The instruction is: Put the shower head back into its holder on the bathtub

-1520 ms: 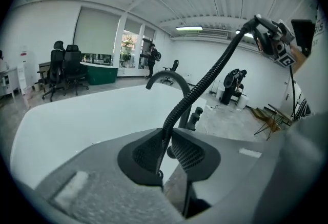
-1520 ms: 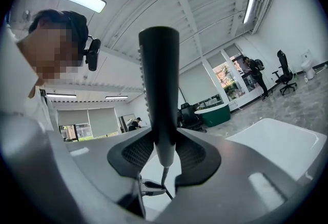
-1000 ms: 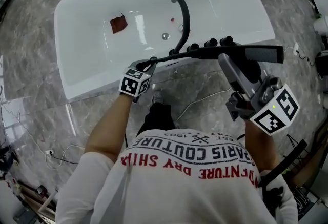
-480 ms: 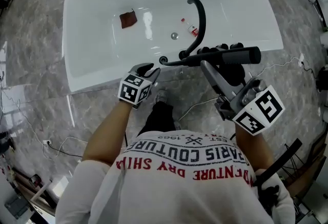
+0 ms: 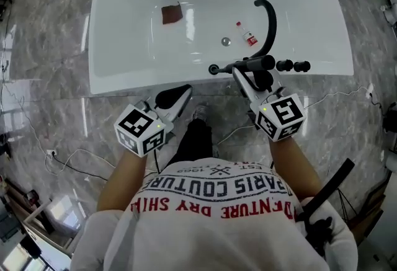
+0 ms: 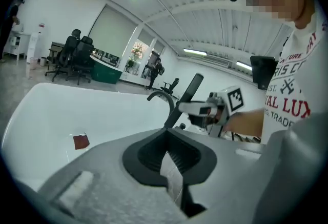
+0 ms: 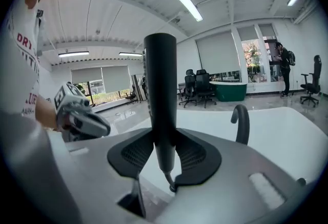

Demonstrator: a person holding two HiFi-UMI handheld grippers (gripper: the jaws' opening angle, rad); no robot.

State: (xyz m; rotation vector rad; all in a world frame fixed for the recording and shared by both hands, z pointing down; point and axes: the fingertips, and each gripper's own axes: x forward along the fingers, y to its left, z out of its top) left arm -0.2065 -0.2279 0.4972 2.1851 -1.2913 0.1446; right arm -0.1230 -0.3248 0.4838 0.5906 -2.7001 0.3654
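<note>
The black shower head (image 5: 260,62) lies level along the near rim of the white bathtub (image 5: 124,71), its thin end by a round fitting (image 5: 214,69). My right gripper (image 5: 245,76) is shut on its handle. In the right gripper view the handle (image 7: 160,89) stands upright between the pads of that gripper (image 7: 163,154). My left gripper (image 5: 177,97) hangs back from the tub over the floor, shut with nothing in it. In the left gripper view its pads (image 6: 166,154) meet, and the shower head (image 6: 187,96) shows beyond them.
A black arched faucet (image 5: 268,18) and black knobs (image 5: 293,66) stand on the tub's near rim at the right. Inside the tub lie a brown cloth (image 5: 172,13), a drain (image 5: 226,41) and a small red-and-white item (image 5: 248,37). Cables (image 5: 74,158) trail over the marble floor.
My left gripper let go of the shower head's thin end, drew back toward the person and shut. My right gripper brought the shower head down to the tub's near rim.
</note>
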